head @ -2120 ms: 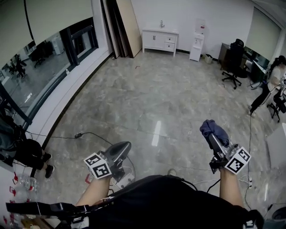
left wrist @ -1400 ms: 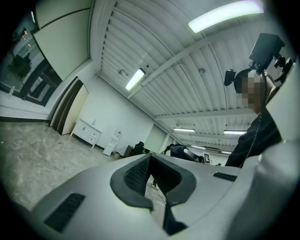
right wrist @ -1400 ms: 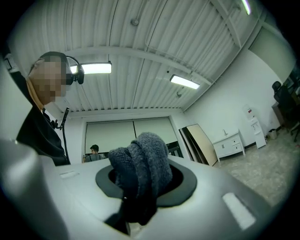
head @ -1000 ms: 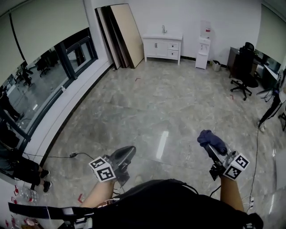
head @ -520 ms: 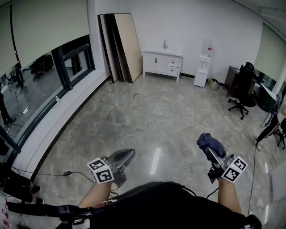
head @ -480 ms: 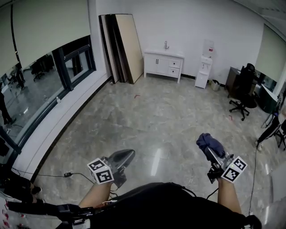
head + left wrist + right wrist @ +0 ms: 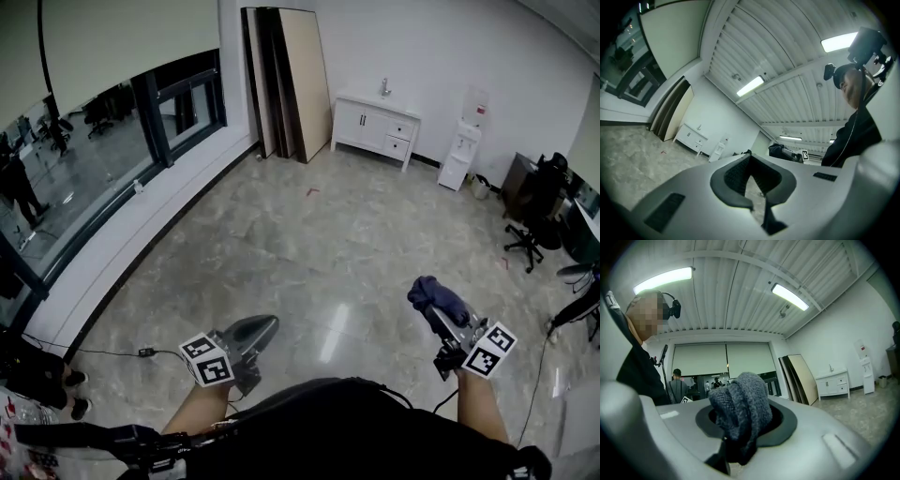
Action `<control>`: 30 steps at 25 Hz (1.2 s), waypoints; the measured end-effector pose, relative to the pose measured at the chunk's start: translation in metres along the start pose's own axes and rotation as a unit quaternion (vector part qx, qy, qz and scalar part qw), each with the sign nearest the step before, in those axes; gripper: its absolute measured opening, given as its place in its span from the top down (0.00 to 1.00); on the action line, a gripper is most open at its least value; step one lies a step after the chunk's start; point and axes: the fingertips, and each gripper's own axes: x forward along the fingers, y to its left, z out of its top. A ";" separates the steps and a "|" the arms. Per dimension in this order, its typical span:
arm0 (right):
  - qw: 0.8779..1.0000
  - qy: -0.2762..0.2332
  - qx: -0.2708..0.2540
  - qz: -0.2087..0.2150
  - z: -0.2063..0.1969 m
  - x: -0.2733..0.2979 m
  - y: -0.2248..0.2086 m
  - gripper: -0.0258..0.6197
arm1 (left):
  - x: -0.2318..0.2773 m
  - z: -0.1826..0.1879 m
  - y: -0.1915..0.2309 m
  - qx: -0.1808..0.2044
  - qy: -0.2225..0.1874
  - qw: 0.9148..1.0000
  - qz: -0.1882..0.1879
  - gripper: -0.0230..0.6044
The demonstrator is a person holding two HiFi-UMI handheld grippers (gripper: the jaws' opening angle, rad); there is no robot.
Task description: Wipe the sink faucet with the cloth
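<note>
1. My right gripper [image 7: 441,314] is clamped on the cloth [image 7: 433,292], a dark blue knitted wad bunched over the jaw tips. My left gripper [image 7: 262,328] has its jaws together with nothing between them.
2. The faucet [image 7: 384,87] stands on top of the white sink cabinet [image 7: 375,124] against the far wall, well apart from me across the marble floor [image 7: 309,234]. So I judge the step in hand to be the walk over; no wiping has begun.
3. In the right gripper view the cloth mounds up above the jaws, so plenty of fabric stands proud. I would not regrip, only hold firm so no fold slips out on the way.
4. My line runs between the leaning boards [image 7: 292,82] and the water dispenser [image 7: 461,155], which flank the cabinet.
5. On arrival I should lead with the cloth, so that fabric meets the metal rather than the jaw.
6. From here the faucet is too small to tell its shape, so I will choose the wiping path once I am near
</note>
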 end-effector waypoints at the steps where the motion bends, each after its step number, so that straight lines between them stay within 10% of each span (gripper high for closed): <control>1: 1.000 0.002 0.002 0.009 -0.002 0.013 -0.005 0.79 | -0.001 0.000 0.011 -0.006 0.000 1.000 0.008 0.96; 17: 0.995 -0.009 0.019 0.100 0.054 0.075 -0.245 0.79 | 0.212 0.045 0.068 0.032 -0.025 0.996 0.073 0.96; 30: 0.997 -0.034 0.068 0.019 0.050 0.011 -0.435 0.79 | 0.426 0.026 0.098 0.006 0.038 0.999 0.010 0.96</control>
